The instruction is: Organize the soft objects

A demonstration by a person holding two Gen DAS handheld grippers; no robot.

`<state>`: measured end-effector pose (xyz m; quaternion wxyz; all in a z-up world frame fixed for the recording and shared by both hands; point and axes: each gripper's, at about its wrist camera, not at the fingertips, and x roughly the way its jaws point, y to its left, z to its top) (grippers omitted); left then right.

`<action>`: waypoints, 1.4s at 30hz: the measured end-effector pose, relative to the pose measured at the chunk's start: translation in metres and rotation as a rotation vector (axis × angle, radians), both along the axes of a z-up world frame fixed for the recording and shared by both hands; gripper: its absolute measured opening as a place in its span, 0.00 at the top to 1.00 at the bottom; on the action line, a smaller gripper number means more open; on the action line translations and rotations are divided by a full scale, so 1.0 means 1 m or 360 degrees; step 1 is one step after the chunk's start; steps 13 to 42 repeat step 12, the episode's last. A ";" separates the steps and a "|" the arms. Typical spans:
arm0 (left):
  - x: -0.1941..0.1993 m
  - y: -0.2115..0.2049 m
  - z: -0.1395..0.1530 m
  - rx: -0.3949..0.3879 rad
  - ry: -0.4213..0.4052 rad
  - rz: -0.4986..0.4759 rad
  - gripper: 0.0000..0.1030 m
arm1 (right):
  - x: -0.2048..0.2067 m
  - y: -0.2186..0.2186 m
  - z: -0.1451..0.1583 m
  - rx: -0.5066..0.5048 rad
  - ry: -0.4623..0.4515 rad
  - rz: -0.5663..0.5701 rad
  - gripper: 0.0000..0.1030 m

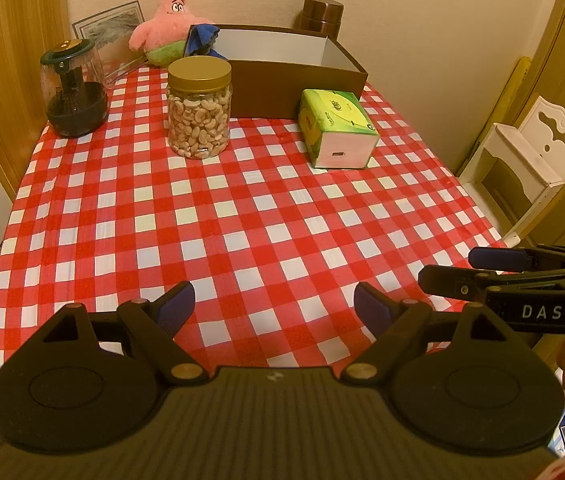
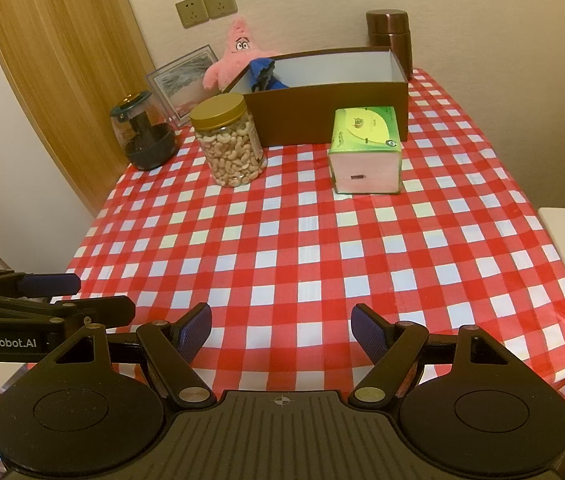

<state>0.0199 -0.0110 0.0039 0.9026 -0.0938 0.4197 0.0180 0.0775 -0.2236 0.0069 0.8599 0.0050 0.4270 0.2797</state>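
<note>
1. Main soft thing here is the pink starfish plush (image 1: 164,26). It's fuzzy, bright pink, with cartoon eyes and a pointy head, and a green bottom half. It sits at the far end of the table (image 1: 242,220), propped against the wall, just behind the left corner of the brown box (image 1: 302,80) and outside it.
2. Second soft item is a blue cloth (image 2: 263,74), kinda crumpled with a scalloped edge. It's inside the box at the left end, sticking up over the rim. Rest of the box interior that I can see is plain white.
3. The green tissue pack (image 2: 366,148) is squishy-looking too, lime green wrap with a pale end facing the cameras. It sits on the red-and-white checkered cloth right in front of the box, towards its right end.
4. Not soft: a jar of cashews (image 1: 199,112) with a gold lid left of the tissues, a dark lidded glass jar (image 1: 74,92) further left, a picture frame (image 2: 186,80) leaning on the wall, and a brown canister (image 2: 389,38) behind the box.
5. Left gripper (image 1: 274,306) is spread wide with nothing between the blue pads, hovering over the near edge of the table.
6. Right gripper (image 2: 281,330) is the same deal, jaws apart and empty, right beside the left one.
</note>
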 end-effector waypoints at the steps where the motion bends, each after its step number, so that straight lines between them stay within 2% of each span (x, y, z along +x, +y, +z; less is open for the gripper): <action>1: 0.000 0.000 0.000 0.0000 0.0001 0.0001 0.17 | 0.000 0.000 0.000 -0.0001 0.0000 -0.0002 0.26; 42: 0.001 -0.001 -0.004 -0.0006 0.0011 0.0000 0.17 | 0.002 0.000 -0.002 -0.0004 0.0006 -0.0005 0.26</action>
